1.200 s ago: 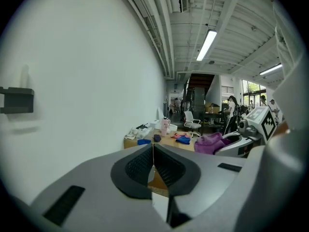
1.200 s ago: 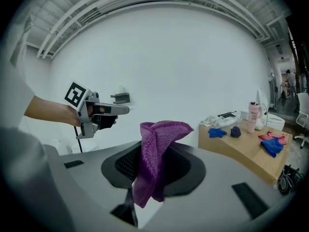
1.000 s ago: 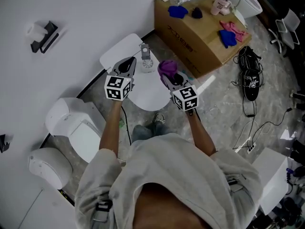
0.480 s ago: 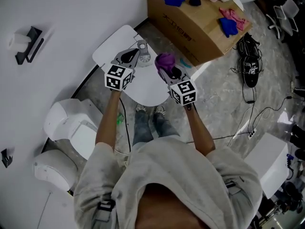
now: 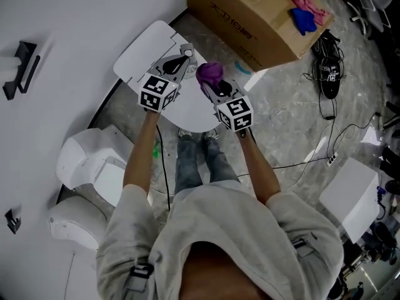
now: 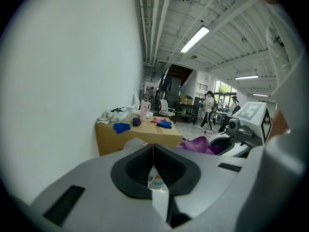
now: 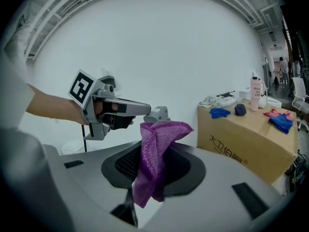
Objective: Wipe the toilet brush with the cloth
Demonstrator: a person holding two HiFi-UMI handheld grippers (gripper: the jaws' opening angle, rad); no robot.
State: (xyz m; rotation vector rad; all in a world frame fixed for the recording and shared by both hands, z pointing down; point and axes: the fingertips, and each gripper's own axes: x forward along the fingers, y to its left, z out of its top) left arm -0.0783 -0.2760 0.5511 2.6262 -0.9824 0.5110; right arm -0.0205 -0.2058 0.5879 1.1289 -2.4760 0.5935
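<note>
Right claw [image 5: 212, 87]: clamped on the purple cloth [image 5: 209, 74], held bunched over the white table [image 5: 140, 52].
Left claw [image 5: 180, 62]: jaws met, nothing seen between them.
Toilet brush [image 5: 187, 50]: apparently the grey piece at the left tip, nine o'clock of the cloth.
Technique: steady the brush first, then sweep the cloth's loose fold along it.

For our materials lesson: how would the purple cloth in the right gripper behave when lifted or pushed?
Probably floppy: the purple cloth folds over and droops from the right gripper. Likely light, since one pinch carries it. Its looped weave suggests it would not slip easily.
</note>
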